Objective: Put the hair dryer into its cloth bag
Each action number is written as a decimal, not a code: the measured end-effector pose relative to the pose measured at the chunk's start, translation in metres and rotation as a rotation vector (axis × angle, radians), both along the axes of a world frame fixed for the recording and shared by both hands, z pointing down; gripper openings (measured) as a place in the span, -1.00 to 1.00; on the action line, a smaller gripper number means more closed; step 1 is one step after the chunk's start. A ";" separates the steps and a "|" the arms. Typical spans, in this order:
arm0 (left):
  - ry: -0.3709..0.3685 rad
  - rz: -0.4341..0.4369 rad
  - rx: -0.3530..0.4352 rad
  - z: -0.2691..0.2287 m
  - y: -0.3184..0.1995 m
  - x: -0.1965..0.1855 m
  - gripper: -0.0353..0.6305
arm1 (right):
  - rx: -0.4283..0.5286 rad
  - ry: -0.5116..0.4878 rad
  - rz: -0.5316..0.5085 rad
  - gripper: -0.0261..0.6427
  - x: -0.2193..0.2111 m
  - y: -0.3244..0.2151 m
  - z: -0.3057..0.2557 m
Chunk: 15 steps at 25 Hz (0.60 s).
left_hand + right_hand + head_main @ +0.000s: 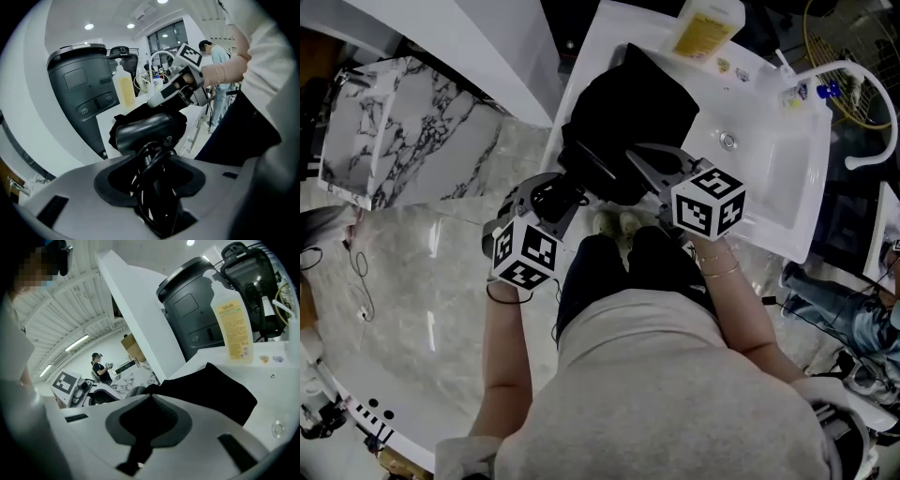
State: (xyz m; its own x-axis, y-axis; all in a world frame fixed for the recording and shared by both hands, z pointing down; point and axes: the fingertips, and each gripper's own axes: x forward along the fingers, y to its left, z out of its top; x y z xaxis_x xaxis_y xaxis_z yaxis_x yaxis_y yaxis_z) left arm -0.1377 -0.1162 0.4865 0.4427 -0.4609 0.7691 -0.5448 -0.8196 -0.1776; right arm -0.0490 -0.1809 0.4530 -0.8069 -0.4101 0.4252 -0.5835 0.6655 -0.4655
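Observation:
The black hair dryer (145, 131) sits in my left gripper (152, 164), whose jaws are shut on its handle and the cord wound round it. In the head view the left gripper (564, 200) is at the counter's near left edge, and the hair dryer (551, 199) is dark and hard to make out there. The black cloth bag (633, 103) lies on the white counter (591, 56), just beyond the dryer. My right gripper (635, 155) is shut on the near edge of the bag (211, 390), and black fabric runs between the jaws of the right gripper (150, 397).
A yellow bottle (705, 26) stands at the back of the counter. A white sink basin (769, 159) with a curved faucet (862, 94) lies to the right. A dark grey appliance (192, 315) rises behind the bag. Marble flooring (412, 281) lies to the left.

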 end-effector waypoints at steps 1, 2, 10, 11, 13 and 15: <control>-0.018 0.011 -0.008 0.002 -0.001 0.002 -0.32 | 0.000 0.001 0.000 -0.90 -0.001 0.000 0.000; -0.036 0.020 -0.015 0.004 -0.002 0.003 -0.32 | 0.001 0.002 0.000 -0.90 -0.002 0.000 0.000; -0.087 0.056 -0.074 0.014 -0.011 0.012 -0.32 | -0.010 -0.020 -0.025 -0.90 -0.012 0.002 -0.001; -0.098 0.064 -0.080 0.015 -0.011 0.014 -0.31 | -0.014 -0.024 -0.028 -0.90 -0.013 0.003 0.000; -0.124 0.083 -0.086 0.015 -0.010 0.015 -0.31 | -0.020 -0.031 -0.037 -0.90 -0.016 0.005 0.000; -0.151 0.088 -0.091 0.015 -0.010 0.015 -0.32 | -0.021 -0.036 -0.050 -0.90 -0.020 0.007 0.000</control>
State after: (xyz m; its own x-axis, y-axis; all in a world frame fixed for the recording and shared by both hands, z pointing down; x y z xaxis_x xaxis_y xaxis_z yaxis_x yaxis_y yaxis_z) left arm -0.1222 -0.1266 0.5017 0.3551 -0.3514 0.8663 -0.4431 -0.8792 -0.1751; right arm -0.0690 -0.1735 0.4529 -0.8410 -0.3604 0.4035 -0.5326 0.6828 -0.5001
